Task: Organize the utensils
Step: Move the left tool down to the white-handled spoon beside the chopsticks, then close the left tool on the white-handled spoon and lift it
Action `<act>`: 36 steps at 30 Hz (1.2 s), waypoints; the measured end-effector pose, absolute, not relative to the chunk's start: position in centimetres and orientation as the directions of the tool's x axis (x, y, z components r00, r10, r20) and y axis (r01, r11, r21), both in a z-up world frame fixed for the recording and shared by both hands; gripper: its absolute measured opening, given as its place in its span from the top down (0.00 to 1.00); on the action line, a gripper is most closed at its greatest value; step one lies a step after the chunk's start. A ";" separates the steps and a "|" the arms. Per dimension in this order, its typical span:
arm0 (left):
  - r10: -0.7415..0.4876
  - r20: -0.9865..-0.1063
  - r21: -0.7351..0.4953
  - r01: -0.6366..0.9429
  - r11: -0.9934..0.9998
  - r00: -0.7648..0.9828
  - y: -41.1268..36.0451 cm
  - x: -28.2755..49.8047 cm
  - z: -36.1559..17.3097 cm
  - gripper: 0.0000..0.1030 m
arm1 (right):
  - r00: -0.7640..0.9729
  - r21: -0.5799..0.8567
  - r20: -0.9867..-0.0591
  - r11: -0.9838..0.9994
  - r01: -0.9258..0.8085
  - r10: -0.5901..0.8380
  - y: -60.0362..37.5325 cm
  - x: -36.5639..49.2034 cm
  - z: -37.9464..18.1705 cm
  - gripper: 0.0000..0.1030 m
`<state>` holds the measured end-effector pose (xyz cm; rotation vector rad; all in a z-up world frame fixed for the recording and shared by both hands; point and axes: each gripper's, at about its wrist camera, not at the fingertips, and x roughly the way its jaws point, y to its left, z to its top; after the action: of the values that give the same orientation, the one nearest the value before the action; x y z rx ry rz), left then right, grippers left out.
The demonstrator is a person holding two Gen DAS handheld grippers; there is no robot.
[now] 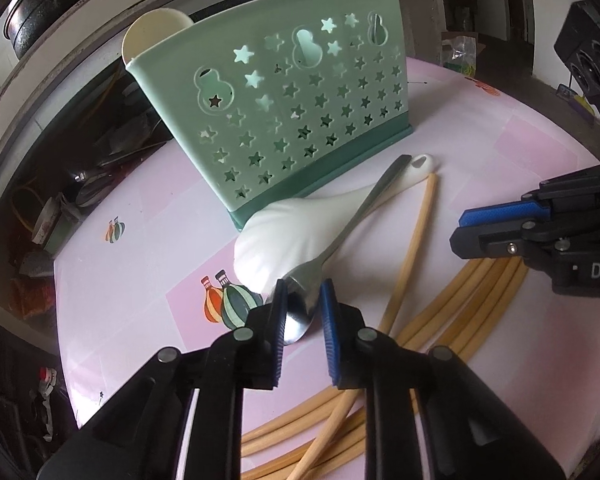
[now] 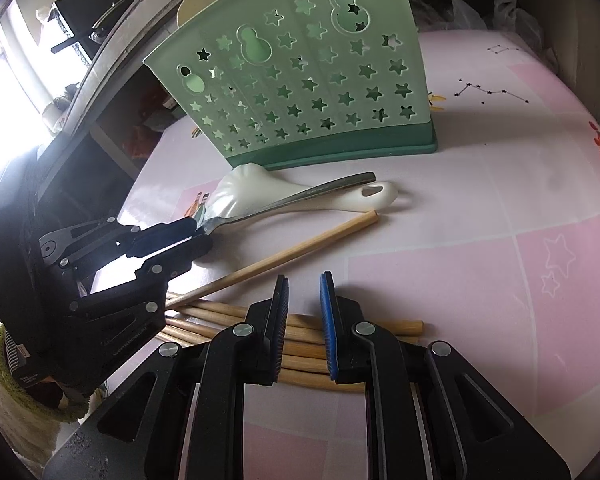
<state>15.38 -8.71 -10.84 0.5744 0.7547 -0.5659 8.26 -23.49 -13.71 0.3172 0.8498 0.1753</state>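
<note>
A green star-punched utensil holder (image 1: 284, 120) (image 2: 300, 92) stands upright on the pink tablecloth, with a cream rounded utensil (image 1: 152, 36) sticking out of its far end. In front of it lies a white ladle spoon (image 1: 284, 232) (image 2: 252, 192) with a metal spoon (image 1: 360, 208) (image 2: 320, 190) across it. My left gripper (image 1: 304, 304) (image 2: 202, 232) is shut on the metal spoon's bowl. One chopstick (image 1: 416, 240) (image 2: 292, 252) lies apart from a bunch of several chopsticks (image 1: 480, 284) (image 2: 380, 326). My right gripper (image 2: 304, 292) (image 1: 460, 228) hovers over that bunch, jaws narrowly open and holding nothing.
The tablecloth (image 1: 120, 280) ends at the table's left edge, with dark clutter on the floor below (image 1: 60, 200). A black speaker (image 1: 592, 52) sits past the far right. Bags (image 2: 480, 12) lie behind the holder. Bare cloth (image 2: 500, 220) stretches to the right.
</note>
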 end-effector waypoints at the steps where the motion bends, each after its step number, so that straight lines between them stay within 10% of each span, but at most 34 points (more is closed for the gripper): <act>1: -0.273 -0.760 0.256 0.658 0.708 0.589 -8.5 15.2 -10.7 0.94 | 0.650 0.343 -0.708 0.939 -0.025 0.276 -23.5 8.2 -13.7 0.85; 18: -0.409 -0.732 0.011 0.610 0.792 0.545 -4.8 16.1 -9.9 1.00 | 0.649 0.340 -0.711 0.940 -0.017 0.269 -23.4 8.1 -13.6 0.84; 26: -0.326 -0.777 0.123 0.638 0.761 0.538 -6.4 16.3 -11.7 0.62 | 0.650 0.346 -0.710 0.938 -0.015 0.272 -23.4 8.2 -13.6 0.84; 36: -0.325 -0.742 0.177 0.638 0.749 0.587 -6.6 16.0 -10.9 0.81 | 0.651 0.351 -0.708 0.936 -0.014 0.275 -23.5 8.2 -13.6 0.84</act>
<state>16.03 -6.57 -10.93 0.4574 0.7522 -0.5845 8.19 -23.51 -13.62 0.3295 0.8504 0.1678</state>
